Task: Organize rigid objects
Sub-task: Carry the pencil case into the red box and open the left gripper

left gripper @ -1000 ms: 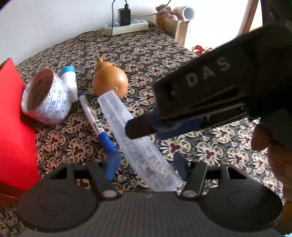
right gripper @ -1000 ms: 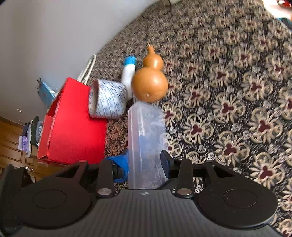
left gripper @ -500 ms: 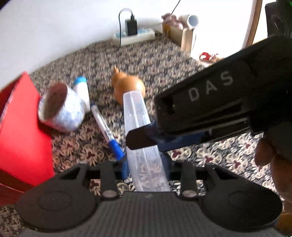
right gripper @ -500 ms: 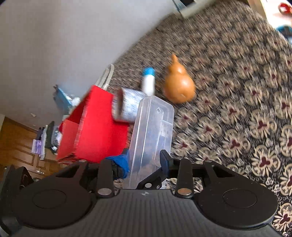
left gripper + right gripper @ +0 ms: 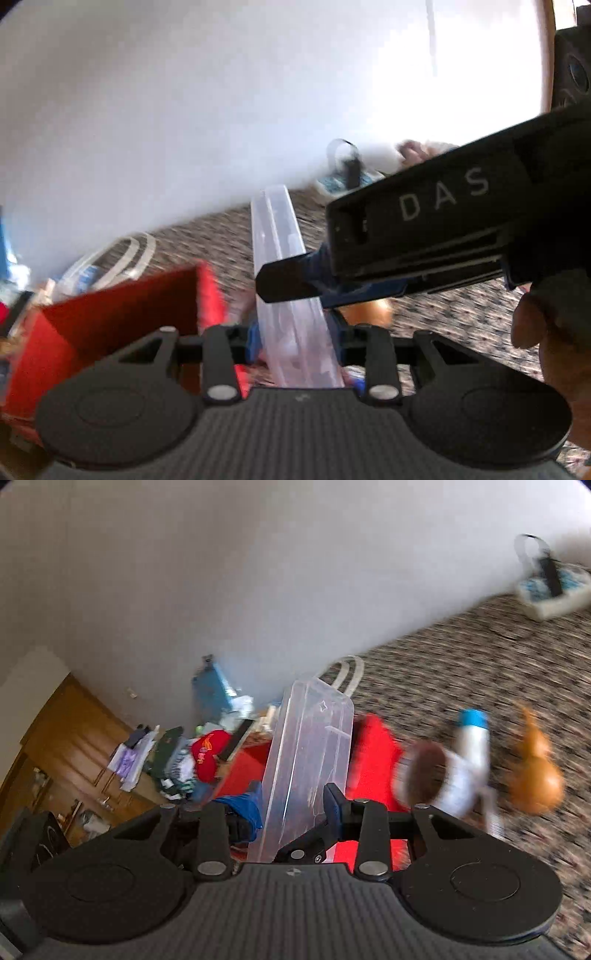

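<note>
Clear box held in the air by 2 claws, red bin to its left

The clear plastic box (image 5: 288, 280) points lengthwise away from both claws; the left claw (image 5: 295, 341) and right claw (image 5: 295, 805) each pinch it, above the patterned cloth, the red bin (image 5: 122, 314) just beside.

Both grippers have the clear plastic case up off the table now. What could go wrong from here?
1. The clear case is smooth and held by two grippers at once, the left gripper and the right gripper; if the hands drift apart or twist, it may slip or flex.
2. The red box sits close below; the case's far end could catch its wall.
3. Both views are blurred, so aiming is harder.
</note>
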The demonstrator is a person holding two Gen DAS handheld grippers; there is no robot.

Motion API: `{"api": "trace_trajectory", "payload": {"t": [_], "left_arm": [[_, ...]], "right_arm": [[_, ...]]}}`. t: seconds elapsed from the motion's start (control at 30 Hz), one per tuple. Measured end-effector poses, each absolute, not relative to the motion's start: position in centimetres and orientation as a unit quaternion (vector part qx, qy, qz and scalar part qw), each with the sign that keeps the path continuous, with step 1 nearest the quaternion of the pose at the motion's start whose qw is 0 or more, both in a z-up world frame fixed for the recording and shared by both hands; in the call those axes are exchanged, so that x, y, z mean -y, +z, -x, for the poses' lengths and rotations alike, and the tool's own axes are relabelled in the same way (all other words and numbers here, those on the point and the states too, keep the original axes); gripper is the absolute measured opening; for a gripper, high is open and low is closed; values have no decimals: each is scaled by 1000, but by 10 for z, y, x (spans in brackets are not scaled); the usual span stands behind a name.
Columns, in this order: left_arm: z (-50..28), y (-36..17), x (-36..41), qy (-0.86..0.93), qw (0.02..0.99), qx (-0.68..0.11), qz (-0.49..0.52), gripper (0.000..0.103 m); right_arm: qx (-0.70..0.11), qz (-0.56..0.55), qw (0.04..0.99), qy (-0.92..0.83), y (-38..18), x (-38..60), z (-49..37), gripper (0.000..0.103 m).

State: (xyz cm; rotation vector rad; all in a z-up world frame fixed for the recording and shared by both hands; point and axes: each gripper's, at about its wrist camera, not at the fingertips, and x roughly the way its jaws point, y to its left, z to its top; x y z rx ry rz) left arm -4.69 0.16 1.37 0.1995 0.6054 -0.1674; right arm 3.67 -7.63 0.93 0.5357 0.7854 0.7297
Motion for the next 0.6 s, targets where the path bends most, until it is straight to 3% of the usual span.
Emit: {"api": "trace_trajectory", "payload": {"t": [0.27, 0.6], "left_arm": [[29, 21, -112, -29, 950, -296, -91, 31], [-14, -23, -234, -11, 925, -376, -54, 30]], "right_arm": [[-373, -222, 812, 389, -1, -30, -68, 20], [-458, -208, 777, 379, -50, -116, -100, 20]]}}
